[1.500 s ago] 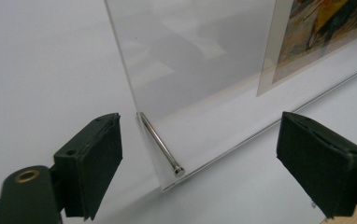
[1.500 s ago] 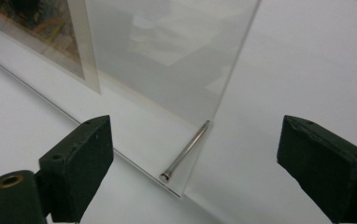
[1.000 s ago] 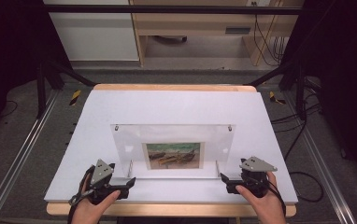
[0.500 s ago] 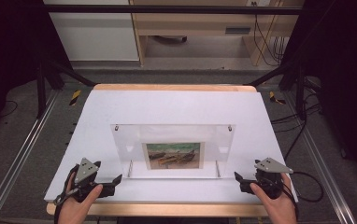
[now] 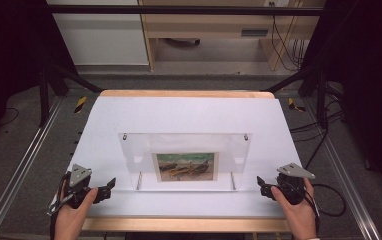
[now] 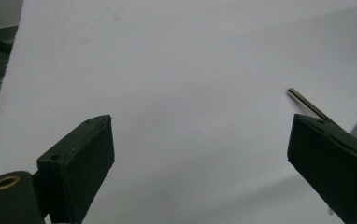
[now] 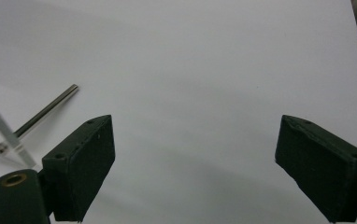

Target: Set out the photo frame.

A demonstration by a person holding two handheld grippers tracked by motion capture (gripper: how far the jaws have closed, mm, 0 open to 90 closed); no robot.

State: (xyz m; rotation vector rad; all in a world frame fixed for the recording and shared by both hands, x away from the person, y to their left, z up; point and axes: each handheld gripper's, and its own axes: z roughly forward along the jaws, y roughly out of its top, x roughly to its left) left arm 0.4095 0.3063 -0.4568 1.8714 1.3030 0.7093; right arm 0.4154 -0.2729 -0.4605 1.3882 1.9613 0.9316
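No readable text, label, brand or number anywhere I look. Clear acrylic frame on white desk carries small painted print of beached boats: no caption, signature too small to tell. Yellow-black hazard tape on floor off desk's far left corner, a marking, no words. Pale plate on wooden furniture beyond desk too blurred for me to read. Both gripper views: bare white desk surface, black jaws unmarked.
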